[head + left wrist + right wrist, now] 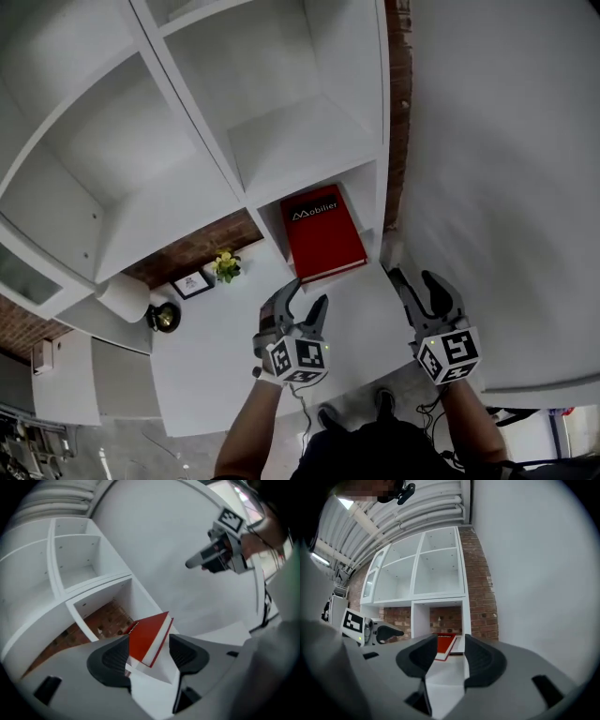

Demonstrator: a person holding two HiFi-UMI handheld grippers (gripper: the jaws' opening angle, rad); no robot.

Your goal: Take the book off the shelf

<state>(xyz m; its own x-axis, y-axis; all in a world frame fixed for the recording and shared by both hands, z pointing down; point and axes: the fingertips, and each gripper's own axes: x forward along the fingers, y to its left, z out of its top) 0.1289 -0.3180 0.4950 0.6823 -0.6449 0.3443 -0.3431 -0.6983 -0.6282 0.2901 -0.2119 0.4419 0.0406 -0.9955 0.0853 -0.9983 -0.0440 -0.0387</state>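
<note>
A red book point(322, 233) with white print on its cover lies flat in the bottom right compartment of the white shelf unit point(239, 178), its near end sticking out onto the white counter point(220, 347). My left gripper point(307, 292) stands open at the book's near left corner. In the left gripper view the book point(147, 637) shows between the spread pads point(117, 656), which do not press on it. My right gripper point(411, 275) is open to the right of the book, with nothing in it. From the right gripper view the book point(444, 646) lies ahead, beyond the jaws.
Left of the book on the counter stand a small yellow-flowered plant point(225, 265), a picture frame point(192, 284), a round dark and gold object point(164, 317) and a white cylinder point(124, 297). A brick strip point(398, 94) and a white wall point(506, 169) close the right side.
</note>
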